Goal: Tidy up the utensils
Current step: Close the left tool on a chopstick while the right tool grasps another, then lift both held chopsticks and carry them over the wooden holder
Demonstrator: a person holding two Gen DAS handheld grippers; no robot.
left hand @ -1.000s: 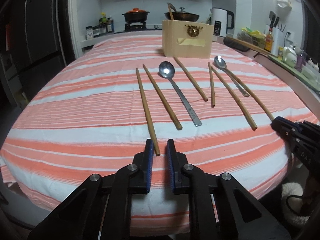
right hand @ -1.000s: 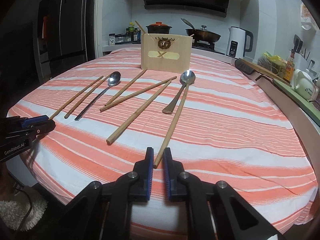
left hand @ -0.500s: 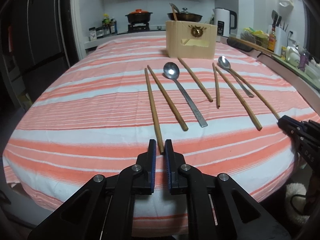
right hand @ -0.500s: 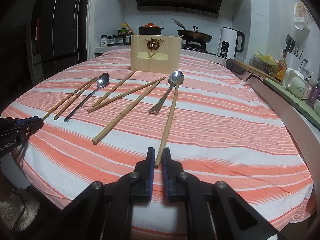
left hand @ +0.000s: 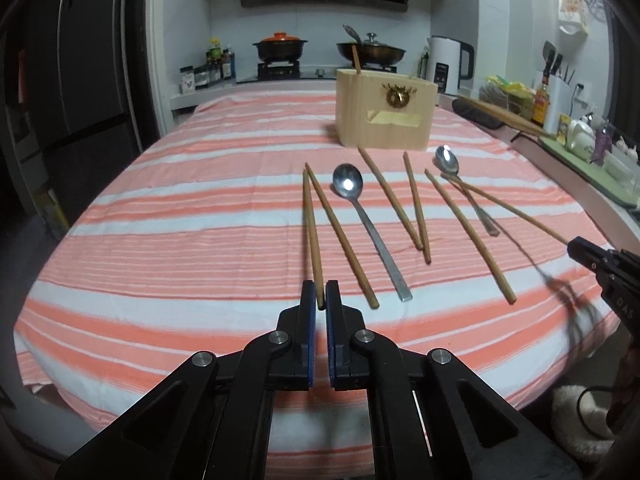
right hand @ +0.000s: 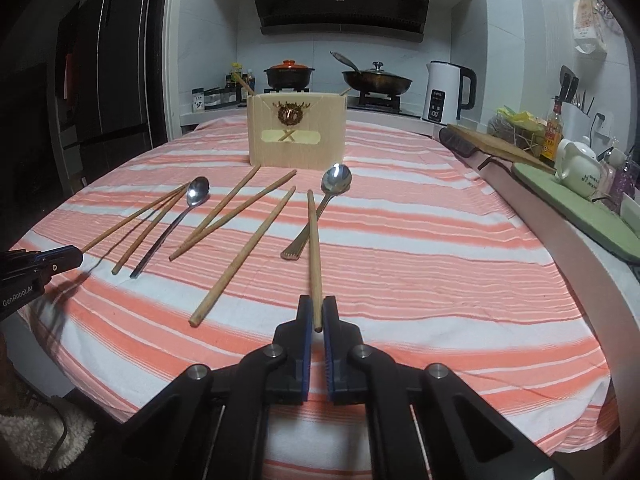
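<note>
Several wooden chopsticks and two metal spoons lie on the striped tablecloth before a wooden utensil box [left hand: 385, 114], also in the right wrist view [right hand: 296, 134]. My left gripper [left hand: 319, 298] is shut on the near end of the leftmost chopstick [left hand: 310, 228], which is lifted off the cloth. My right gripper [right hand: 317, 314] is shut on the near end of the rightmost chopstick [right hand: 314, 248], also raised. One spoon [left hand: 362, 220] lies left of centre, the other [right hand: 326, 200] on the right. Each gripper shows at the edge of the other's view.
The round table [left hand: 160, 240] has a pink-and-white striped cloth. Behind it are a stove with pots [right hand: 289, 74], a white kettle [right hand: 446, 94] and a counter [right hand: 580, 200] with a teapot and bottles. One chopstick stands in the box.
Both grippers closed on their chopsticks and lifted them off the cloth. Both cameras rose and pulled back a little.
</note>
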